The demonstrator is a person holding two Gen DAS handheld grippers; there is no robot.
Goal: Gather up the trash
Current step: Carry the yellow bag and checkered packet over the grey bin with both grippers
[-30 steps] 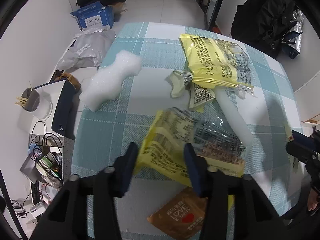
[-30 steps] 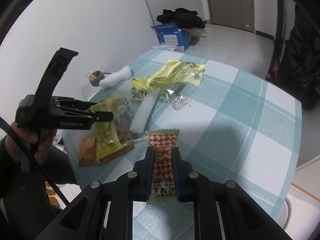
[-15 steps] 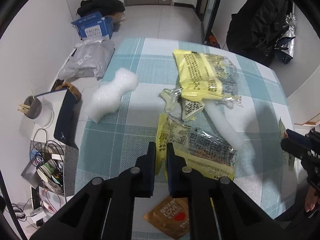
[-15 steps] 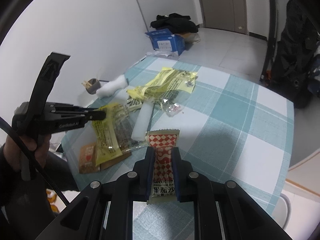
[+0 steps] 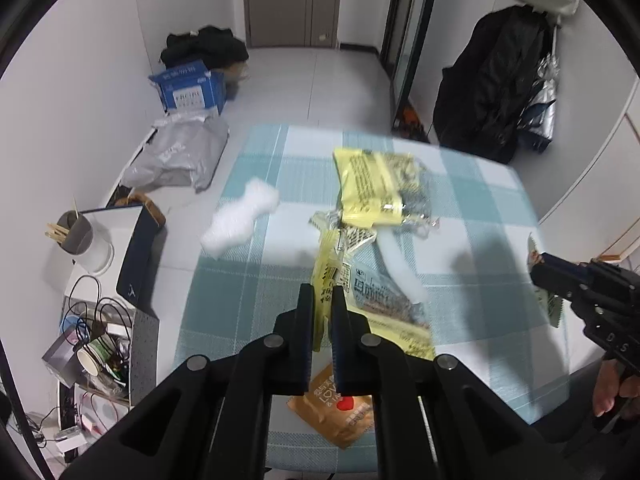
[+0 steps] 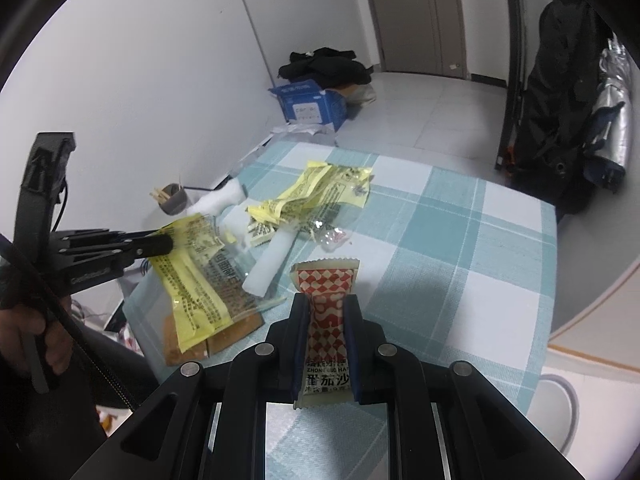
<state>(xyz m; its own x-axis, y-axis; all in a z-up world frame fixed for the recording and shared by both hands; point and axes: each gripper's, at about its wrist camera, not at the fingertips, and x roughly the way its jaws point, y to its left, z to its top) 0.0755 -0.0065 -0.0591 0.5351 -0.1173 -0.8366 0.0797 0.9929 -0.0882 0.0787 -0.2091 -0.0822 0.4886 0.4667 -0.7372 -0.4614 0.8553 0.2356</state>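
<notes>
My left gripper (image 5: 321, 292) is shut on the corner of a yellow and clear snack wrapper (image 5: 376, 300), which lifts off the checked table (image 5: 472, 208); in the right wrist view this left gripper (image 6: 168, 242) pinches that wrapper (image 6: 200, 276) at the table's left edge. My right gripper (image 6: 326, 300) is shut on a small red-and-white checked sachet (image 6: 326, 312), held upright above the table. A second yellow wrapper (image 5: 372, 188), a white foam piece (image 5: 240, 220), a white foam strip (image 6: 272, 260) and a brown sachet (image 5: 336, 404) lie on the cloth.
A person's hand (image 6: 24, 328) grips the left tool. Beyond the table stand a blue box (image 5: 192, 90), a grey mailer bag (image 5: 180, 156) and black bags (image 5: 496, 80). A side shelf with a cup of sticks (image 5: 74, 232) and cables sits left.
My left gripper closed on the near yellow wrapper's corner and rose, pulling the wrapper up off the cloth. The right gripper lifted slightly, still holding the red sachet.
</notes>
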